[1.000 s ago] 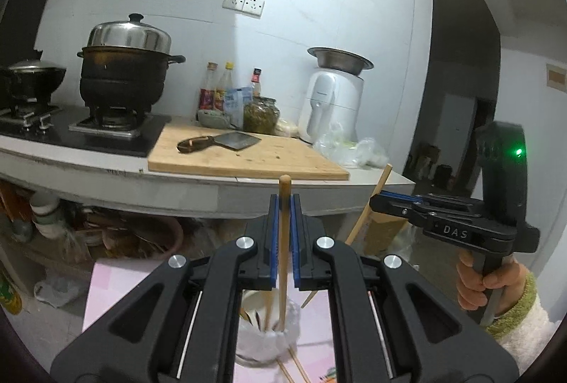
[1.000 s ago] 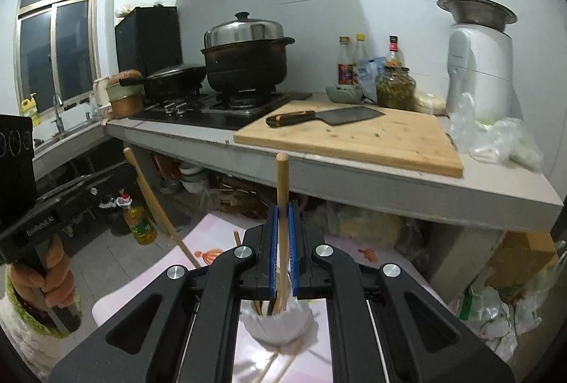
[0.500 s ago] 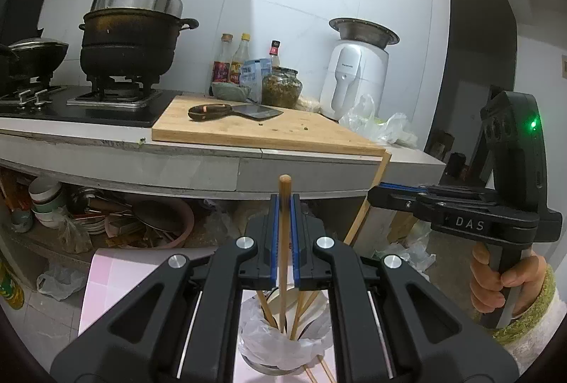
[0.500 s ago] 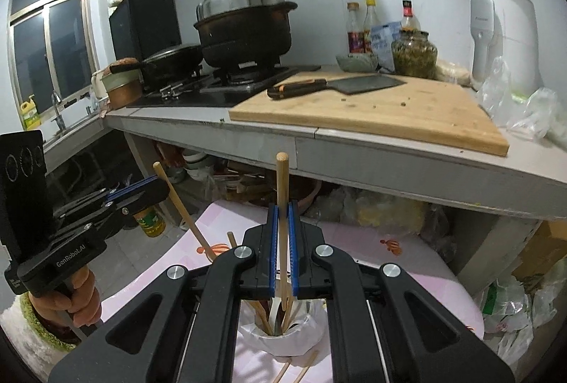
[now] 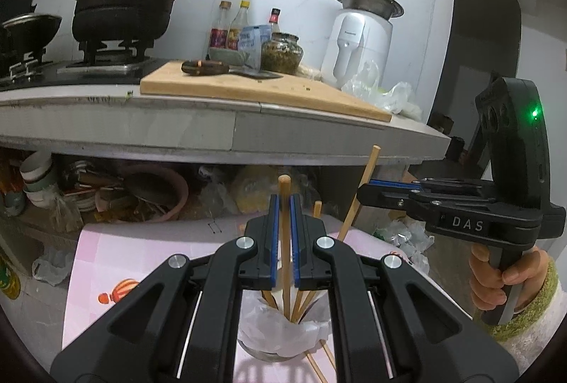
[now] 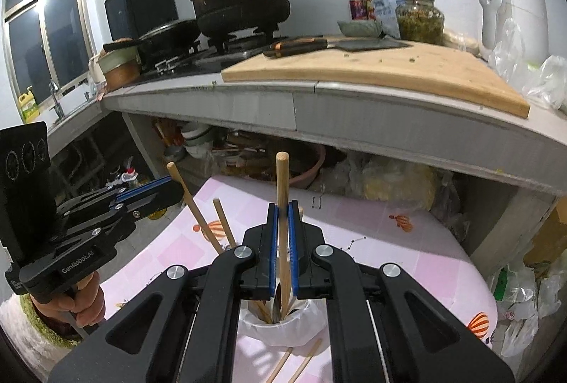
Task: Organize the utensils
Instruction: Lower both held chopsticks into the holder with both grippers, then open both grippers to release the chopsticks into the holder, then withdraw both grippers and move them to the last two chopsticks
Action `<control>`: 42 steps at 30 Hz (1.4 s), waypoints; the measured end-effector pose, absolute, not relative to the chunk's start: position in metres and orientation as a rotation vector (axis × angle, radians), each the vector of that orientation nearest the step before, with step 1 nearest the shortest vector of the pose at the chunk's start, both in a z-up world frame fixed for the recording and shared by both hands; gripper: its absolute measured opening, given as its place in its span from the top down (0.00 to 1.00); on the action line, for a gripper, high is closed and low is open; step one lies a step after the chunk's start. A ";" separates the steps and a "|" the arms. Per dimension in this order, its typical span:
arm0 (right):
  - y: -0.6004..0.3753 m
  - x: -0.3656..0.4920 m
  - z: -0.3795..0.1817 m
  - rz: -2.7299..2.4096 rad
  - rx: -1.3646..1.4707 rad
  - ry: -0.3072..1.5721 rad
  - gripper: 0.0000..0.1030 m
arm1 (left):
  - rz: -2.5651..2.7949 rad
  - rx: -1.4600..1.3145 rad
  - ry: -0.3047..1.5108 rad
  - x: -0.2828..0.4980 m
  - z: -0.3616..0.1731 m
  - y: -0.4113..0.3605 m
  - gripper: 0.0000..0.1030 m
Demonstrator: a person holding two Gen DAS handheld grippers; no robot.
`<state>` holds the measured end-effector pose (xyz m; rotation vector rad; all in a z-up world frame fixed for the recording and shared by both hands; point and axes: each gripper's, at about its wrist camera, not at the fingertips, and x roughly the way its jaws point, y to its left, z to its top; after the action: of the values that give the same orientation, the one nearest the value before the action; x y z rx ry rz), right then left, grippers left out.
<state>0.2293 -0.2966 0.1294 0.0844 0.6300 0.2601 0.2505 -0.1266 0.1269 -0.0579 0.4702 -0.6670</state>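
Observation:
My left gripper (image 5: 283,205) is shut on an upright wooden chopstick (image 5: 284,191) whose lower end is inside a bag-lined cup (image 5: 283,329) on a low pink table. My right gripper (image 6: 282,211) is shut on another upright chopstick (image 6: 282,177), its lower end inside the same cup (image 6: 281,329). Each gripper shows in the other's view: the right one (image 5: 368,193) with its chopstick (image 5: 361,191), the left one (image 6: 173,191) with its chopstick (image 6: 193,205). Several more chopsticks stand in the cup. Loose chopsticks (image 6: 294,365) lie on the table beside it.
The pink patterned tablecloth (image 6: 389,241) covers the low table. Behind it runs a concrete counter (image 6: 354,106) with a cutting board (image 6: 372,67), a cleaver (image 6: 319,44), a big pot (image 6: 241,0), jars and bottles. Bowls and basins crowd the shelf under the counter (image 5: 106,191).
Both grippers have moved down with their chopsticks. The chopsticks' lower ends now sit deeper in the cup, and the counter has risen in both views.

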 end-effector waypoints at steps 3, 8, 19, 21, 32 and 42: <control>-0.294 0.230 0.121 0.272 0.087 0.652 0.94 | -0.672 -0.054 0.492 0.251 0.120 -0.128 0.95; -0.294 0.230 0.108 0.282 0.103 0.685 0.94 | -0.678 -0.048 0.516 0.248 0.111 -0.130 0.94; -0.298 0.219 0.113 0.273 0.112 0.681 0.69 | -0.654 -0.069 0.483 0.237 0.121 -0.121 0.64; -0.301 0.214 0.116 0.268 0.118 0.672 0.67 | -0.649 -0.070 0.470 0.233 0.125 -0.118 0.61; -0.336 0.152 0.124 0.219 0.171 0.623 0.66 | -0.637 -0.065 0.420 0.180 0.129 -0.088 0.49; -0.334 0.113 0.008 0.204 0.262 0.847 0.67 | -0.716 0.007 0.600 0.127 0.042 -0.102 0.49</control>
<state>0.1134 -0.3340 0.0084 0.2622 0.8470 0.2042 0.1271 -0.1021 0.0422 0.0071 0.5996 -0.7160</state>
